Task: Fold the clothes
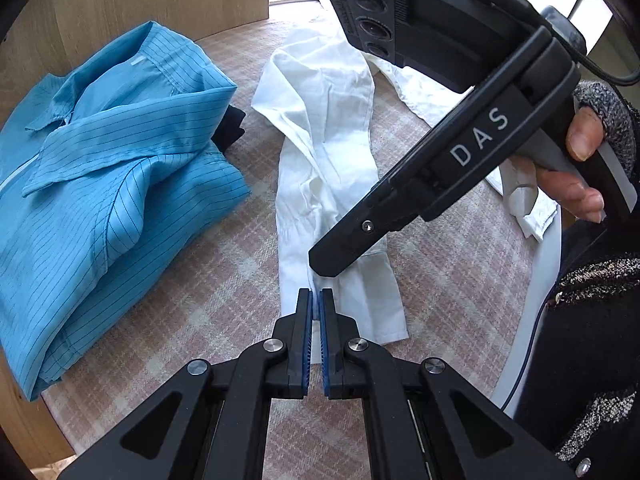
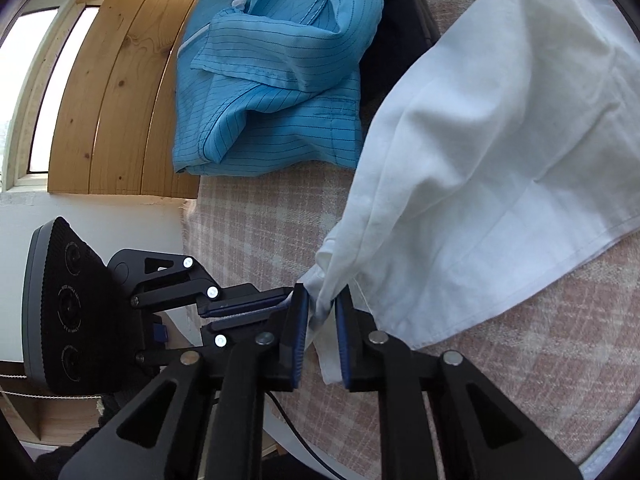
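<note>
A white garment (image 1: 324, 148) lies stretched out on a pink plaid blanket (image 1: 460, 272). My left gripper (image 1: 316, 306) is at its near end, jaws pressed together on a thin edge of the cloth. The right gripper (image 1: 322, 266) reaches in from the upper right, its tip just above the left one. In the right wrist view my right gripper (image 2: 322, 314) is shut on a bunched corner of the white garment (image 2: 500, 152), which hangs lifted from it. The left gripper (image 2: 282, 304) pinches the same corner from the left.
A folded blue striped shirt (image 1: 112, 184) lies to the left, on top of a dark garment (image 1: 230, 128). A wooden panel (image 2: 120, 100) and a window (image 2: 24, 80) are behind it. A person's hand (image 1: 580, 148) holds the right gripper's handle.
</note>
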A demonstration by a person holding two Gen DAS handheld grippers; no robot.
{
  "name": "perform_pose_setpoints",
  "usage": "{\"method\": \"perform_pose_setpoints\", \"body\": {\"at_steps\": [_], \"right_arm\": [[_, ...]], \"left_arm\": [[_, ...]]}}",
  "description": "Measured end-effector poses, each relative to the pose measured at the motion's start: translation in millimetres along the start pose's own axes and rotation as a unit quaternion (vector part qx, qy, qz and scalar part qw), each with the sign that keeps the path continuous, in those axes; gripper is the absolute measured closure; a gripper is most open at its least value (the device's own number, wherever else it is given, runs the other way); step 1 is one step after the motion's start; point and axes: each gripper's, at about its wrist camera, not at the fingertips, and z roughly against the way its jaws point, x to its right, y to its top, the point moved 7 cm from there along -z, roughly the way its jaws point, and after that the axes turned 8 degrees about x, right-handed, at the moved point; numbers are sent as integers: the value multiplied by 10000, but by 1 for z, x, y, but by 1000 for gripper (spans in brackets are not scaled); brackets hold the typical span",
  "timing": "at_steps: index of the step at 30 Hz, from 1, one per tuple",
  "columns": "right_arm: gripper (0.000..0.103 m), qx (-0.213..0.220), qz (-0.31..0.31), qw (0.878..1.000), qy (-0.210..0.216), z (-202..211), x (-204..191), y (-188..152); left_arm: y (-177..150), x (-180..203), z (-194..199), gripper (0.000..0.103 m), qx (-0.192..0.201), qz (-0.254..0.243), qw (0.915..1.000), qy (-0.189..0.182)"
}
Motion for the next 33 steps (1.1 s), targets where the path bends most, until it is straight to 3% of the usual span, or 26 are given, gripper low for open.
{"method": "perform_pose_setpoints", "body": {"at_steps": [9,13,19,20,21,22,29,33], "right_arm": [[92,207,-70,9998,30,27,3,15],[92,183,20,9998,-58,15,-5,11],[92,157,57,9998,-75,15,-10,10],[92,153,62,9998,-84,15,-11,10],[92,147,38,9998,-85,16,-11,9],[92,126,-13,9999,-78,16,-10,9],[92,201,-189,9995,143,20,-2,6],[92,422,-252,9986,191,47,11,15]], "left_arm": [[-5,0,9,100,61,30,9999,-90],[3,1,19,82,265,199,9989,-330],[3,-4,15,79,126,268,9992,-269],[3,-5,15,80,119,283,9992,-271],[3,-5,14,87,108,262,9992,-273],[3,-5,14,102,98,240,9993,-274],[0,-6,27,102,161,33,9998,-67],[-8,-6,41,102,136,-52,9999,-56]]}}
